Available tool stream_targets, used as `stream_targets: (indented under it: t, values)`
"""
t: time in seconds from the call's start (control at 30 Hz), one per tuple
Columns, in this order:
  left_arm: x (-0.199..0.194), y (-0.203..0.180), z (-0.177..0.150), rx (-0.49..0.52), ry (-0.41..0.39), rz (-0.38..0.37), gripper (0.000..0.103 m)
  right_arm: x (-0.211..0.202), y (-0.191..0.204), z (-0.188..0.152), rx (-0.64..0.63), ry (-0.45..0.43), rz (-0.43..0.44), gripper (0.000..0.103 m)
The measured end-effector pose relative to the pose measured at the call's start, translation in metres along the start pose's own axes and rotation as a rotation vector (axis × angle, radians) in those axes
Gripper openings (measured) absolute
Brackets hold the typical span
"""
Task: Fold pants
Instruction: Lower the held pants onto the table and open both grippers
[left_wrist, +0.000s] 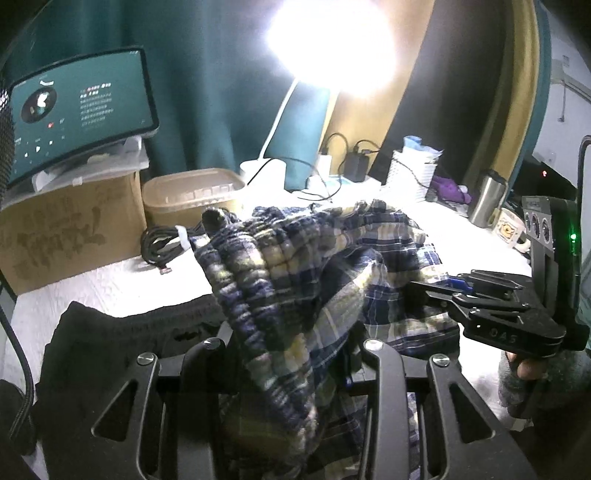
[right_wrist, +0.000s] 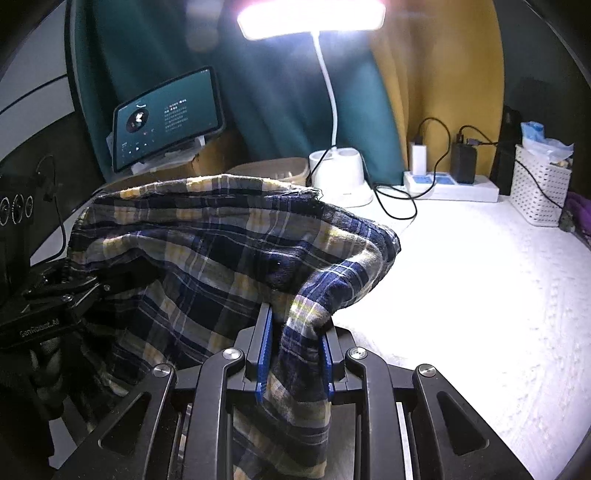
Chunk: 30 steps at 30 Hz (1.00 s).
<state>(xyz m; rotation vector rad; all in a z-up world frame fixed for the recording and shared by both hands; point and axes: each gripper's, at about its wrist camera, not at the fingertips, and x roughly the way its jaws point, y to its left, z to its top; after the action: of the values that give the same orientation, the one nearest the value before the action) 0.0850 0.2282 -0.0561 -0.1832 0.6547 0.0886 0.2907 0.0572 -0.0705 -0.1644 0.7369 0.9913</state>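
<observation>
While both tools clamp the plaid pants (right_wrist: 221, 251), the left tool (left_wrist: 291, 350) and right tool (right_wrist: 295, 354) hold them in front of the desk lamp (right_wrist: 332, 110).

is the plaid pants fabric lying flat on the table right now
No, the plaid pants hang bunched and lifted above the white table, with a fold pinched in the right gripper.

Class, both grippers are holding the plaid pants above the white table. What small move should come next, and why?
Probably pull the two grippers apart to stretch the plaid pants flat. The left gripper and right gripper each pinch cloth, yet it hangs bunched and creased between them, above the white table, so it cannot be folded neatly.
</observation>
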Motion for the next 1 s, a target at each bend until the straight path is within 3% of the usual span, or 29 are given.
stream_targets:
  t: [0.73,0.93,1.0]
  values:
    - [0.052,0.034,-0.008,-0.091,0.162,0.05,0.039,0.067,-0.031,-0.001,0.073,0.132,0.028,0.023]
    - [0.055,0.043,-0.011,-0.098,0.184,0.057,0.04,0.075,-0.041,0.0,0.091,0.133,0.021,0.024]
    - [0.052,0.045,-0.011,-0.108,0.185,0.06,0.04,0.075,-0.043,0.0,0.093,0.133,0.02,0.029]
